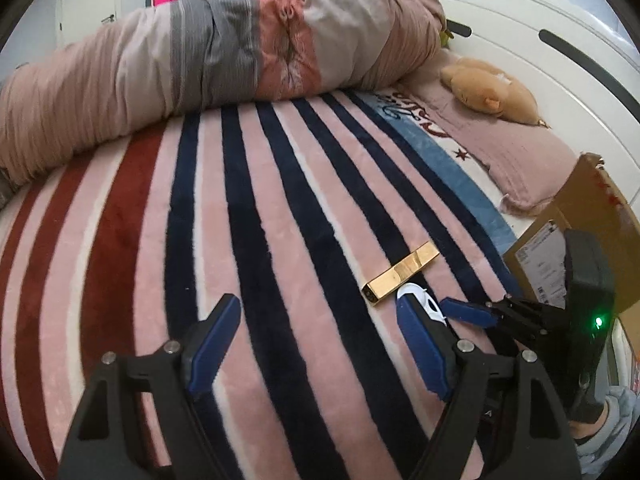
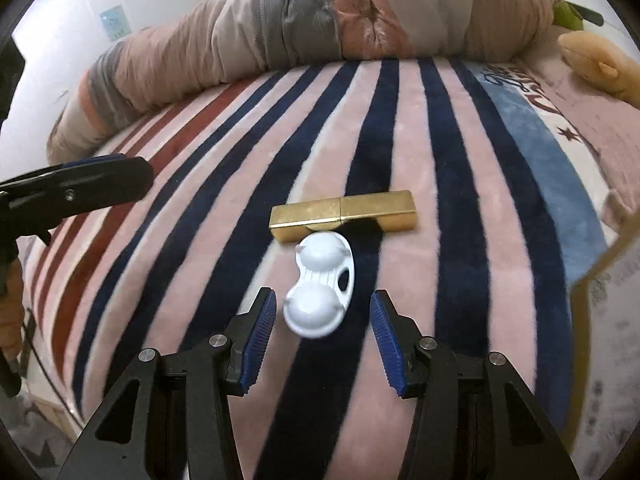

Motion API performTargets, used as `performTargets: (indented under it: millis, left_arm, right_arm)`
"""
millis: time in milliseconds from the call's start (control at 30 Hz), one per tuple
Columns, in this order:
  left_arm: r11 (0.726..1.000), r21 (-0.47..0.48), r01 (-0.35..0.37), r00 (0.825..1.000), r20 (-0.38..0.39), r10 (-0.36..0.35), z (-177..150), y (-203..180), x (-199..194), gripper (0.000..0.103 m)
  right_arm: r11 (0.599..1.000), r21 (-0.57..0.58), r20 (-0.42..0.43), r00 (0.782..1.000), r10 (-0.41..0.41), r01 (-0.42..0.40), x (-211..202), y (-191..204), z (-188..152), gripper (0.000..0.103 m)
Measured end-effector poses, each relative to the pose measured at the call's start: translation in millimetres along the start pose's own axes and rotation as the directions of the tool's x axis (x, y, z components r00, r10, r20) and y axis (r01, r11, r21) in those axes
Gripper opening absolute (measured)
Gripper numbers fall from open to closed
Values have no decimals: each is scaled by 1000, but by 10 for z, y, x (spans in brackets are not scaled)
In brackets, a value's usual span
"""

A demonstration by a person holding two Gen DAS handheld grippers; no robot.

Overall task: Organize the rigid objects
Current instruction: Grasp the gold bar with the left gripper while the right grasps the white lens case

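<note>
A gold rectangular box point(image 2: 343, 214) lies on the striped blanket point(image 2: 400, 128); it also shows in the left wrist view point(image 1: 400, 271). A white plastic two-cup tray point(image 2: 318, 290) lies just in front of it, its near end between the tips of my right gripper point(image 2: 323, 304), which is open and not touching it. In the left wrist view the tray point(image 1: 416, 294) is partly hidden behind my fingers. My left gripper point(image 1: 316, 312) is open and empty over the blanket, left of both objects. The right gripper point(image 1: 472, 312) shows there, and the left gripper point(image 2: 100, 178) in the right wrist view.
A rolled duvet point(image 1: 200, 60) lies across the far side of the bed. A plush toy point(image 1: 488, 88) rests on a pink pillow point(image 1: 520, 160) at the right. A cardboard box point(image 1: 576, 236) with a label stands at the right edge. White wall panels are behind.
</note>
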State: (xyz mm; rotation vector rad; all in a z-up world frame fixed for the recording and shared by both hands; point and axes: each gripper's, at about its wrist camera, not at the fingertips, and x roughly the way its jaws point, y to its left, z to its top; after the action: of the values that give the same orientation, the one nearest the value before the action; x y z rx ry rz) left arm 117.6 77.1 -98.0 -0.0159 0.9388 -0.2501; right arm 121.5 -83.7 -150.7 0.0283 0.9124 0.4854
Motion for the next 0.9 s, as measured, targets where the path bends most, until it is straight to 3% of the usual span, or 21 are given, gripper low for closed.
performTargets:
  millis: [33, 67, 333, 433, 500, 667, 900]
  left_arm:
    - [1000, 4, 9, 1000, -7, -9, 10, -12, 73, 78]
    - [1000, 7, 14, 1000, -11, -14, 25, -28, 108, 78]
    - [992, 87, 93, 994, -61, -88, 165, -368, 661, 74]
    - [984, 120, 131, 990, -74, -123, 209, -503, 863, 65]
    - [975, 140, 171, 981, -114, -156, 178, -586, 985, 43]
    - [962, 175, 211, 969, -164, -183, 40, -612, 893, 16]
    - [974, 150, 171, 978, -142, -149, -15, -657, 919, 15]
  right_arm:
    - [1000, -21, 11, 1000, -16, 17, 23, 28, 27, 33]
    - [998, -42, 8, 999, -36, 37, 27, 32, 35, 29]
    - [998, -38, -27, 998, -54, 53, -280, -95, -180, 29]
    - [999, -23, -43, 998, -43, 43, -325, -162, -260, 29]
    - [1000, -5, -46, 999, -28, 28, -313, -206, -281, 28]
    - [1000, 1, -43, 999, -19, 19, -312, -212, -270, 28]
    - [1000, 4, -30, 999, -16, 16, -305, -211, -275, 29]
